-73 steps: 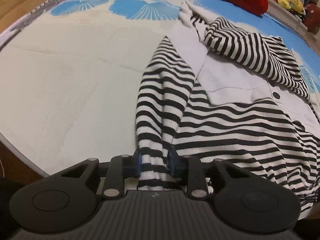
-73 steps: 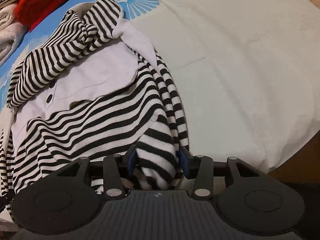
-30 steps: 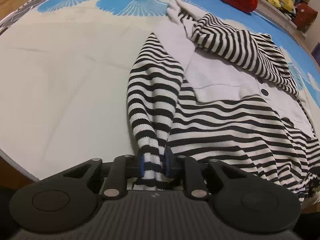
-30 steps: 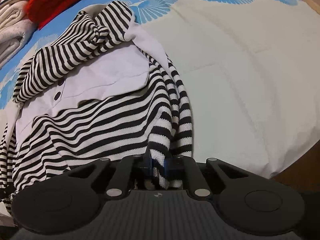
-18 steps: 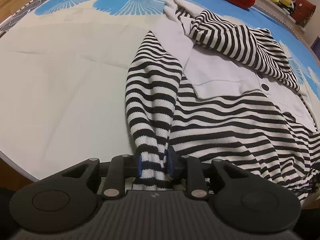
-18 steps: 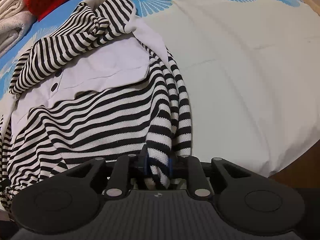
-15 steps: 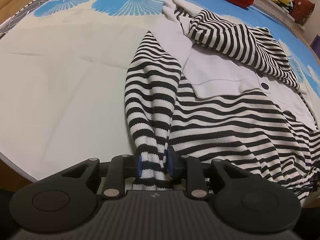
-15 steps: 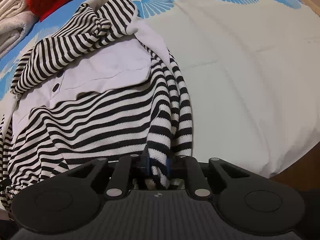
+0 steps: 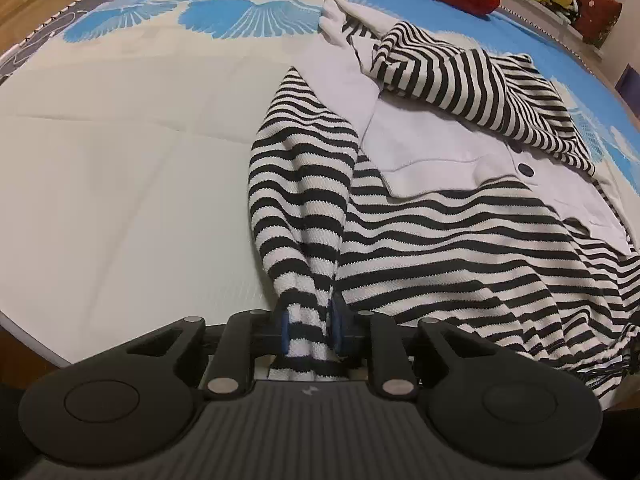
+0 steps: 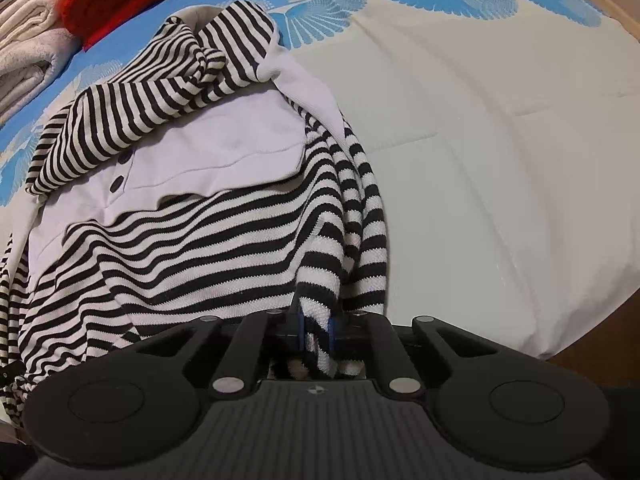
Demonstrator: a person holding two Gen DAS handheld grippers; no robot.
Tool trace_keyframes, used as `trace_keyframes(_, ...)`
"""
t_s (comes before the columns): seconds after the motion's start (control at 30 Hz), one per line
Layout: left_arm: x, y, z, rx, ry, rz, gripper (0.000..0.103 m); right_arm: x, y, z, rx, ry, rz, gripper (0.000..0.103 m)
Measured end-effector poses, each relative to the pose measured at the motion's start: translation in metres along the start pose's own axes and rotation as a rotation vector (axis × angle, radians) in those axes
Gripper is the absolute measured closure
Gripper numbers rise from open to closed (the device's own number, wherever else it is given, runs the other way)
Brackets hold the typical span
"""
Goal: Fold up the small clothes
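The striped sweater (image 9: 420, 216) lies spread on the bed (image 9: 120, 184) ahead of both tools, its hood end farthest away. The left gripper (image 9: 310, 330) is clamped on a bunched striped sleeve at the garment's left edge, its jaws having just been closing on the knit; the right gripper (image 10: 316, 334) pinches the right edge likewise, also just tightened. Both near corners are held — probably so the bottom can be carried toward the collar in one even fold.

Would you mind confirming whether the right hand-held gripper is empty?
No, the right hand-held gripper is clamped on a bunched fold of the striped top.
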State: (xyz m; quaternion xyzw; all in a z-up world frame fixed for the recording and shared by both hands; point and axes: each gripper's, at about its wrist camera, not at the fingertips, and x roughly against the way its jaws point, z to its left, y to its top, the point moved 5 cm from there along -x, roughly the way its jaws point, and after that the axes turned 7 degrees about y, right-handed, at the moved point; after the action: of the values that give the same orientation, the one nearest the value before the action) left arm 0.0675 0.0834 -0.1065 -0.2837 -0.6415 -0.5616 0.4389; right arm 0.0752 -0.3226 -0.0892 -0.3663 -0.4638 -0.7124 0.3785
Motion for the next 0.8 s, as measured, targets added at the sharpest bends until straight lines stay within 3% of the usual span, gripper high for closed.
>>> trace_keyframes(0.37,0.032,0.007,-0.006,-0.041,-0.041,-0.122,0.093,0.032,0.010,0.014,0.079,0.068,-0.130,0.095)
trace_keyframes(0.8,0.142,0.058,0.023,-0.059,-0.287,-0.215,0.094,0.130,0.022,0.008,0.059,0.260,-0.278,0.097)
